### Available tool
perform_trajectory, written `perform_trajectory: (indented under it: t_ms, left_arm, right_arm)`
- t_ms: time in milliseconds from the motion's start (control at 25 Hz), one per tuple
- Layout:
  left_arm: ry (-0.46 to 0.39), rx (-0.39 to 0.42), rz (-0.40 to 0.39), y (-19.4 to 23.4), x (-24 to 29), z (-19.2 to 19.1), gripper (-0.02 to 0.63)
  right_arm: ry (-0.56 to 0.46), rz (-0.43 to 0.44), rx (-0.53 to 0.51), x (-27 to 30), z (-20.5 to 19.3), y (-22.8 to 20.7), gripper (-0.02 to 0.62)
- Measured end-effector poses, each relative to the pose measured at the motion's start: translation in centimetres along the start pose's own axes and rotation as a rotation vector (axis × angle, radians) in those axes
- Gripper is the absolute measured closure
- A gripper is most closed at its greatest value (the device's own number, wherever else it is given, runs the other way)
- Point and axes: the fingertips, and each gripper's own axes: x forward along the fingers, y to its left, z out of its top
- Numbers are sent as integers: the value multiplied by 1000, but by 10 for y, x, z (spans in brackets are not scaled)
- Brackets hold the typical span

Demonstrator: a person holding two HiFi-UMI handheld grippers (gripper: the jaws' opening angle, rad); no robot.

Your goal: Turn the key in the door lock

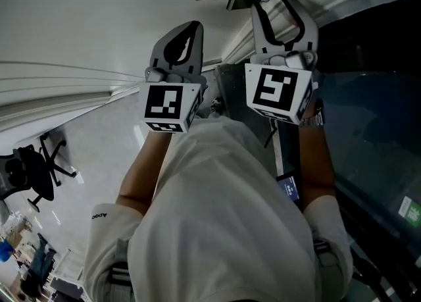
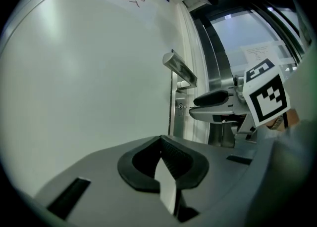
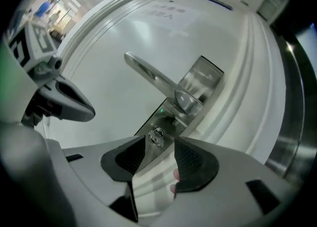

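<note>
Facing the lock, your right gripper (image 3: 159, 148) has jaws wide apart, the key (image 3: 157, 136) straight ahead between their tips, under the door handle (image 3: 153, 80); your left gripper (image 2: 161, 144), jaws closed and empty, sits farther away.

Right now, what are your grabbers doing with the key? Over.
Right gripper open, not gripping the key. Left gripper shut, empty. Key sits in the lock. Nothing blocking.

Door (image 3: 114, 97): smooth white painted panel, satin sheen.
Lever handle (image 3: 153, 80) and lock plate (image 3: 166, 119): brushed metal, reflective.
Key (image 3: 157, 135): bright polished metal.
Right tool (image 3: 159, 154): matt grey plastic body; pads (image 3: 190, 161) black, finely ribbed.
Shirt (image 1: 223, 215): pale matt cloth.
</note>
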Motion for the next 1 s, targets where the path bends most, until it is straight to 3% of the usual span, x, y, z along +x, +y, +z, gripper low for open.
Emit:
perform_trajectory:
  t_ms: [160,400,560,680,840,1000]
  left_arm:
    - [3,-1,-1,1,0,0,597]
    - [5,-4,7,6,0,1,597]
    - [12,-6,11,9,0,-2,597]
    - [17,-9,10,10,1,-4,597]
    - [14,-9,6,9,2,-2,597]
    - [12,-12,14,13,1,-2,597]
  right_arm:
    - [24,-47,-239,5,4,6,414]
    - [51,-66,-420,14,1,13,416]
    - [40,-70,-505,15,-2,16,433]
    - [23,-111,-549,15,1,14,503]
    - [22,-151,-570,17,2,11,569]
    - [27,-166,-547,17,3,10,581]
